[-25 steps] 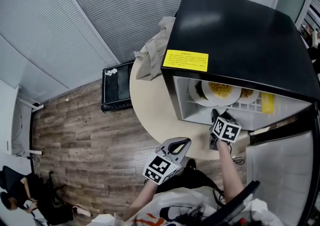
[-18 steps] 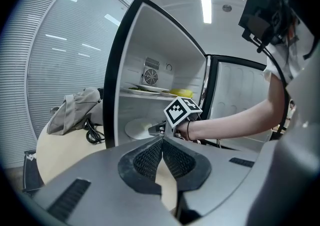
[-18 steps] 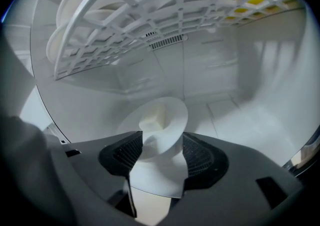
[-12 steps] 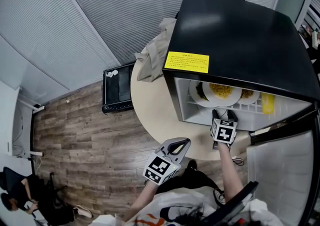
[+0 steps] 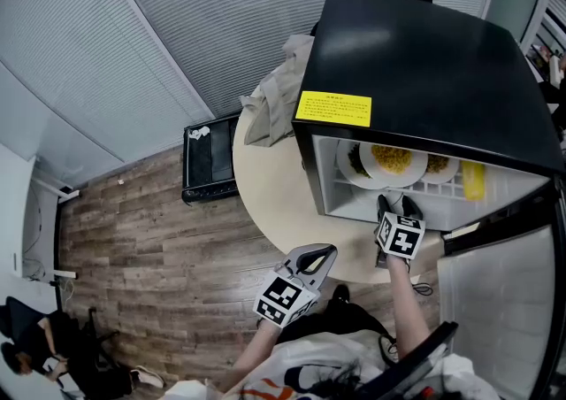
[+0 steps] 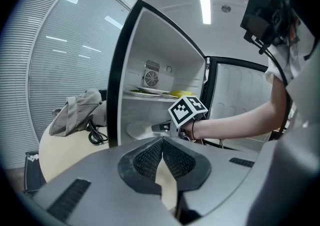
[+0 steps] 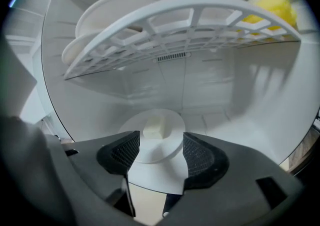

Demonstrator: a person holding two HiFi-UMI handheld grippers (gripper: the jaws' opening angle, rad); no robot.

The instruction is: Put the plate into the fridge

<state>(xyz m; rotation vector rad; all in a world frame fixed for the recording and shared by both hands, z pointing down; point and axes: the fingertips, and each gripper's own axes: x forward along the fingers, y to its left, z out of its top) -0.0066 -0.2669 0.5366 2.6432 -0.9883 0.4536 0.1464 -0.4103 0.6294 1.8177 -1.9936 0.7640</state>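
Observation:
A white plate (image 7: 160,142) carrying a pale cube of food lies on the floor of the fridge's lower compartment, also seen as a plate (image 6: 137,130) in the left gripper view. My right gripper (image 7: 161,149) is open at the compartment's mouth. The plate's near rim lies between the spread pads, and neither pad presses on it. From the head view the right gripper (image 5: 397,204) points into the black fridge (image 5: 424,62). My left gripper (image 5: 320,254) hangs back by my body, over the table edge. The left gripper (image 6: 162,142) is shut on nothing.
A white wire shelf (image 7: 200,25) above holds two plates of food (image 5: 389,162) and a yellow item (image 5: 473,181). The fridge door (image 5: 495,292) stands open at right. A grey bag (image 5: 274,88) lies on the round table (image 5: 265,177); a black box (image 5: 209,157) sits on the floor.
The right gripper's jaws have spread apart and it has straightened at the fridge's mouth. The left gripper has stayed where it was.

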